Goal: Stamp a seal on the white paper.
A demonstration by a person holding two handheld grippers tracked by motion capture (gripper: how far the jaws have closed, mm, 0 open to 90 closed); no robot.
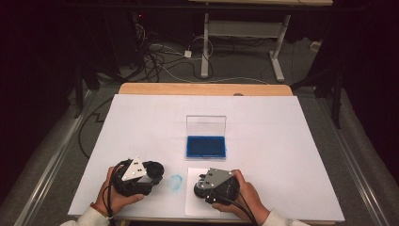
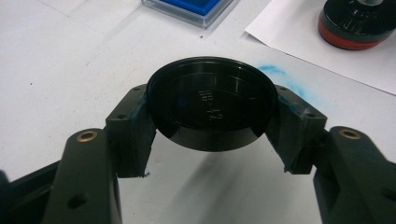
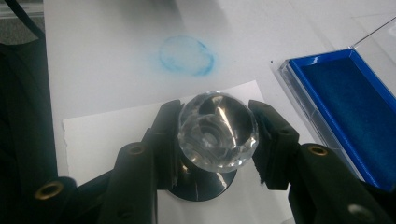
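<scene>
- A person's left hand (image 1: 112, 190), at 7 o'clock on the white table sheet (image 1: 282, 141), holds the left gripper (image 1: 157, 170); in the left gripper view its 2 jaws are clenched on the rim of a round black cap (image 2: 211, 102), held level above the sheet.
- A smudged blue ring of ink (image 1: 175, 182) lies on the sheet between the 2 grippers, just beside the cap at its 3 o'clock.
- An open ink pad (image 1: 205, 146), its blue cushion up and its clear lid (image 1: 206, 125) standing upright at the back, sits at the sheet's centre, at 12 o'clock from the grippers.
- A white slip of paper (image 1: 193, 207) lies at 6 o'clock, touching the pad's near edge.
- The right gripper (image 1: 203, 184), in the person's right hand (image 1: 244, 197), grasps the clear faceted knob (image 3: 217, 131) of a round stamp whose dark base (image 3: 201, 184) rests on the paper.
</scene>
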